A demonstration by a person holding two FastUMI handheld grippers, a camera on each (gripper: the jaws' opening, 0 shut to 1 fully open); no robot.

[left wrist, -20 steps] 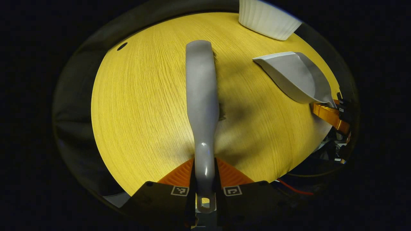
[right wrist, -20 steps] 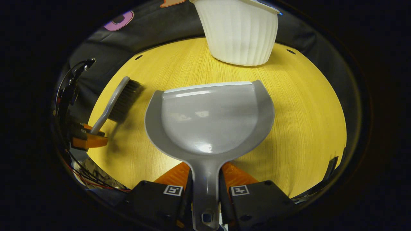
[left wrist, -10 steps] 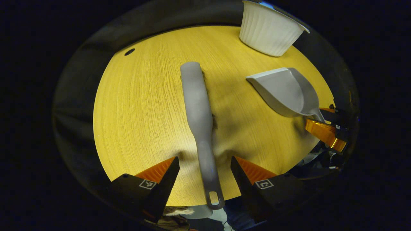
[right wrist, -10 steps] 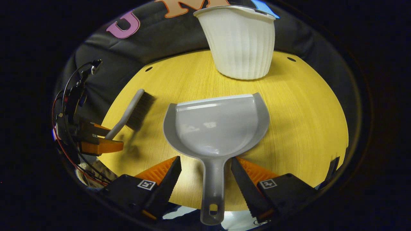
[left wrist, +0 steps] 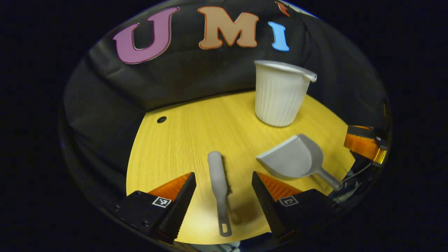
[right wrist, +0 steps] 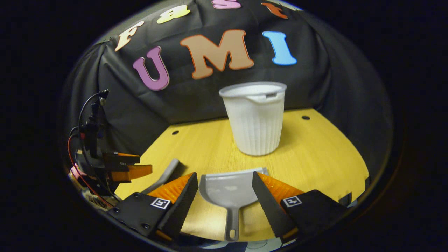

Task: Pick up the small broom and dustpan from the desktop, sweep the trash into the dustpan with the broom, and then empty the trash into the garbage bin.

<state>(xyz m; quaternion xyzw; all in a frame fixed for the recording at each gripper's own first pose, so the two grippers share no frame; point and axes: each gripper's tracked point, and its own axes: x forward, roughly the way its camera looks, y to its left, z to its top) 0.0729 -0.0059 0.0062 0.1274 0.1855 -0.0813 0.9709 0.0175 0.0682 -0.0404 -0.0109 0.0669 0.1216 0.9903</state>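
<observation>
The broom is a small grey plastic hand brush. In the left gripper view it lies flat on the desk at lower centre of the frame, back upward, with a rounded head toward the top and a narrow handle ending in a slotted hang hole near the desk's near edge. Its bristles cannot be made out in this view. In the right gripper view its head end shows at lower left, partly behind a finger.

The dustpan is matching grey plastic, with a shallow rounded scoop, a straight pale front lip and a short handle with a hang hole. It rests on the desk at lower centre of the right gripper view, lip toward the bin. In the left gripper view it sits right of centre, near the broom but apart from it.

The garbage bin is white, ribbed and tapered, upright on the desk above the dustpan, with a small spout on its rim.

The left gripper stands open, its 2 fingers on either side of the broom and clear of it. The right gripper is likewise open, its fingers flanking the dustpan with a gap on each side.

The desk is yellow wood grain with small dark holes.
</observation>
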